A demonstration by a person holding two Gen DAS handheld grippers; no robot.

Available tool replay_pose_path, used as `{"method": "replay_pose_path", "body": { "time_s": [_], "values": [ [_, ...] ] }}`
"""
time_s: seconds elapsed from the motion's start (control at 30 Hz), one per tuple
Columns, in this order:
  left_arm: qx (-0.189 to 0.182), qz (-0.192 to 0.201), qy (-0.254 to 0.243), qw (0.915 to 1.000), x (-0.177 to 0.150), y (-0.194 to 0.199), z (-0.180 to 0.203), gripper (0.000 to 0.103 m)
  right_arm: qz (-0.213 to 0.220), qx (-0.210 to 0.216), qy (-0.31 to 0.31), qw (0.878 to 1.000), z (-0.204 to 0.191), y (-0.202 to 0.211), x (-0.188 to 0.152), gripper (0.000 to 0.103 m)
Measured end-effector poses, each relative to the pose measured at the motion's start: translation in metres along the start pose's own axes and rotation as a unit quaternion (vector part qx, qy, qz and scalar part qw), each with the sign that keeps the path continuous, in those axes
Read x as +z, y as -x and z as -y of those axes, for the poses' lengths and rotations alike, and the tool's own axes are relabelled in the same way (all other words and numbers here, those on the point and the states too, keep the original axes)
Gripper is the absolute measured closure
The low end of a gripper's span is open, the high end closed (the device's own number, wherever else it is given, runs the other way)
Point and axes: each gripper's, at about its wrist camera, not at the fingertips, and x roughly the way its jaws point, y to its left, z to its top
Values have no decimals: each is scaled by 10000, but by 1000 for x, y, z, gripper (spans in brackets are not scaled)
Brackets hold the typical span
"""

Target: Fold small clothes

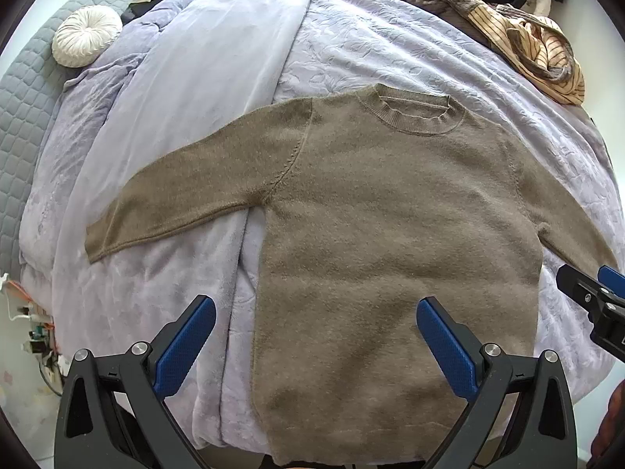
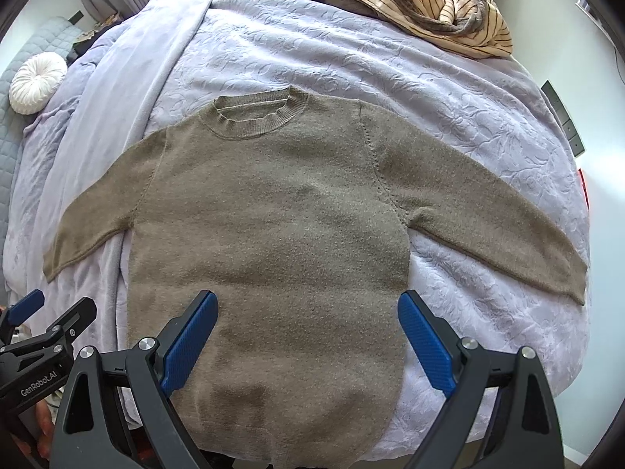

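Olive-brown knit, the sweater (image 1: 390, 211) lies flat and face up on the lavender bedspread (image 1: 410, 51), its ribbed collar (image 1: 414, 115) toward the far side of the bed and its hem toward you at the near edge. Both sleeves are spread outward: the left sleeve (image 1: 195, 191) slants down across the paler folded quilt (image 1: 218, 58), and the right sleeve (image 2: 488, 226) runs out over the embossed cover toward the bed's right side. Your left gripper (image 1: 316, 342) hovers above the lower part of the body with its blue-padded jaws spread wide, one finger over the quilt just left of the sweater's side edge, the other over the knit; it has hold of nothing. Your right gripper (image 2: 306, 334) hangs over the same lower area, a little to the right, jaws equally wide apart and gripping nothing, its right finger over the bedspread beside the sweater's right edge. Each gripper shows at the margin of the other's view, so the two sit side by side, near but apart. Beyond the collar, a pile of striped and brown clothes (image 2: 441, 8) is heaped at the far right of the bed. A round white cushion (image 1: 86, 35) rests at the far left, against a grey quilted headboard (image 1: 19, 125).
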Motion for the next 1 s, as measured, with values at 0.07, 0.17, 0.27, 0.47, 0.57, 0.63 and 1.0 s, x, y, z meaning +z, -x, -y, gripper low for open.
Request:
{"method": "replay_pose_path", "body": {
  "time_s": [0.07,0.17,0.27,0.47,0.57,0.63,1.0],
  "values": [
    [8,-22,47,10000,0,1,2,0,-14,33,59,10000,1,-1,1,8],
    [31,-37,142,9999,0,2,6,0,-27,76,131,9999,3,-1,2,8],
    [125,-20,256,9996,-1,5,11,0,-50,121,213,9997,6,-3,4,8],
    [297,9,476,9984,-4,7,19,0,-96,209,443,9988,13,-6,7,8],
    [197,-43,638,9978,-6,4,19,0,-113,244,556,9981,16,-8,8,8],
    [168,-27,749,9970,-8,3,17,0,-126,242,612,9978,18,-11,10,8],
    [-301,-161,391,9986,-3,-25,-9,0,-173,-4,314,9994,15,-30,17,8]
  ]
}}
